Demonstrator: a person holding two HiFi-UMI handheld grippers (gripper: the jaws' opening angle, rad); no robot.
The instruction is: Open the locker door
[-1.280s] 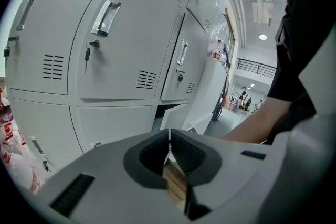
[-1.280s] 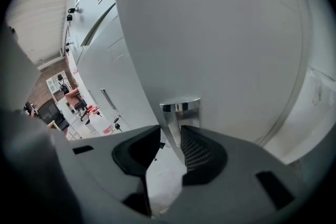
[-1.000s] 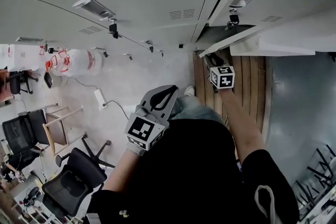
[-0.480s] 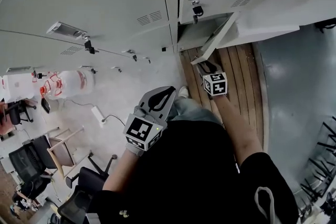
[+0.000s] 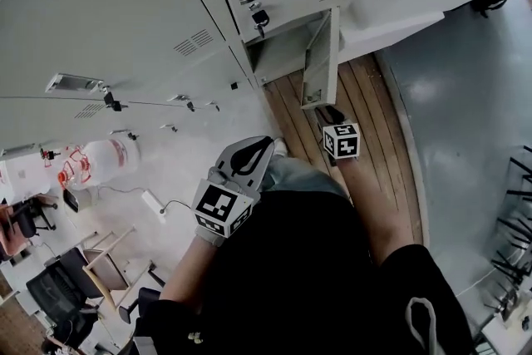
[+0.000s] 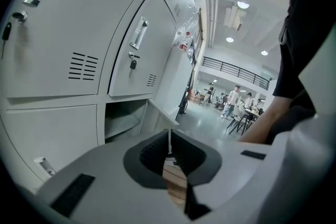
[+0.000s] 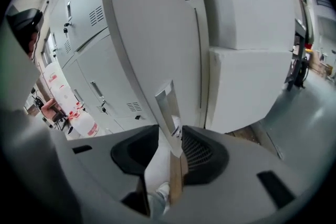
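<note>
Two grippers low before the grey lockers (image 5: 125, 4); right gripper (image 7: 170, 147) astride the free edge of the bottom locker door (image 5: 320, 62), jaws wide and closing, seemingly not yet pressing on it; door swung out edge-on over the wooden floor (image 5: 378, 120); left gripper (image 6: 169, 141) well apart, near the body (image 5: 291, 262), jaws together on nothing.

No lettering, label or number is legible — none at all.
</note>
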